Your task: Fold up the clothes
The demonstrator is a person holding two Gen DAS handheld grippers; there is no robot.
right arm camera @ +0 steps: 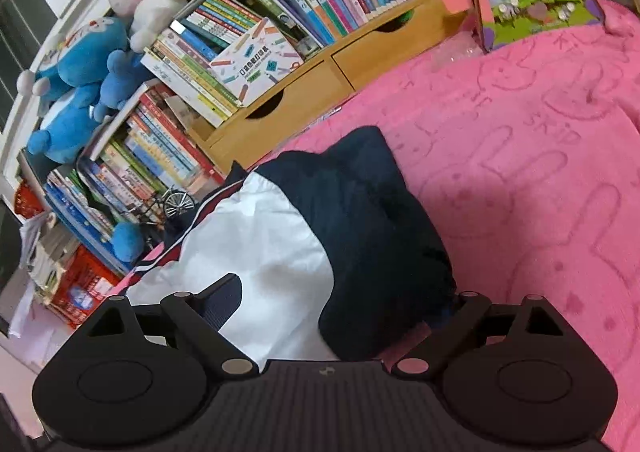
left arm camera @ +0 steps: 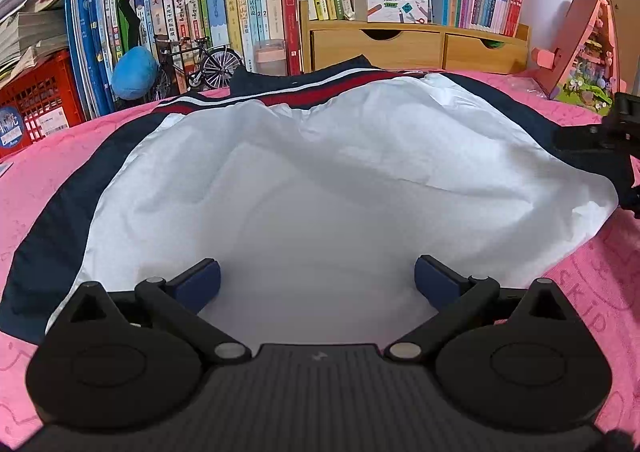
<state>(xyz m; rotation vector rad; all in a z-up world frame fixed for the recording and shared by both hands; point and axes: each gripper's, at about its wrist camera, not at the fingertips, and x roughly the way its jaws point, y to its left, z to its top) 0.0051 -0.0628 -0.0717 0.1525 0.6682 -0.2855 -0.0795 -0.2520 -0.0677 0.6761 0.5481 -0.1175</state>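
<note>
- Left claw (left arm camera: 318, 280) spread wide, low over the white panel of the jacket (left arm camera: 320, 180).
- Right claw (right arm camera: 340, 308) spread, straddling the jacket's navy edge; right fingertip hidden under cloth.
- Jacket lies on pink blanket (right arm camera: 540, 172), near the bookshelf-side edge.

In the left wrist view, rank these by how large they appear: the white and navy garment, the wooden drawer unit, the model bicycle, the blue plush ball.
1. Garment, fills most of the frame, though nearest the camera.
2. Wooden drawer unit.
3. Model bicycle.
4. Blue plush ball; the bicycle covers only somewhat more of the frame.
</note>
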